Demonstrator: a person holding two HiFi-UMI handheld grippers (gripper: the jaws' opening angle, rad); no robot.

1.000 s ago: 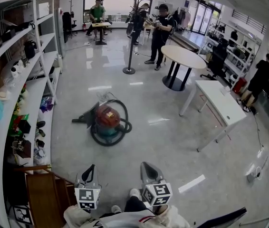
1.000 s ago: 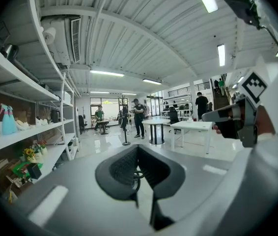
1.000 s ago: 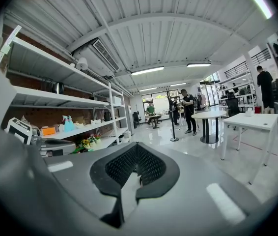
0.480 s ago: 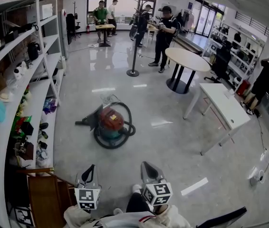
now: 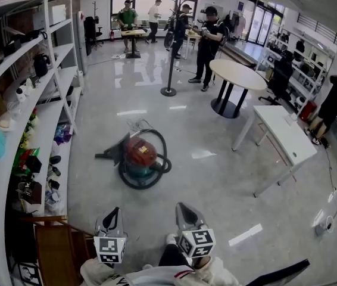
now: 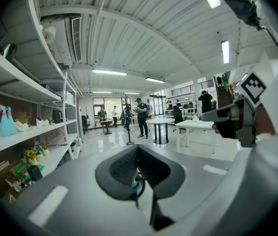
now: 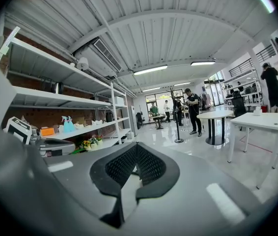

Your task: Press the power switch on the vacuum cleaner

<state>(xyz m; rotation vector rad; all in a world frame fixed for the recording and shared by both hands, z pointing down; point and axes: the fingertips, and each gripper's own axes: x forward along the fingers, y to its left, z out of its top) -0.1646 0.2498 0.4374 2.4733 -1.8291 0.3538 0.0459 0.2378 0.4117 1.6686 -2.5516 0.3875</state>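
Vacuum cleaner (image 5: 139, 155) noted mid-floor (image 5: 216, 177) beside the shelving (image 5: 43, 118), well apart from left gripper (image 5: 115, 210) and right gripper (image 5: 181, 207), both held low, jaws pressed together on nothing, presumably because the switch is judged out of reach.

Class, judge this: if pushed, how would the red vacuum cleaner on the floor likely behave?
The vacuum cleaner looks squat and drum-shaped, so probably heavy and unlikely to tip. On the glossy floor it may slide or roll. Its looped hose looks floppy.
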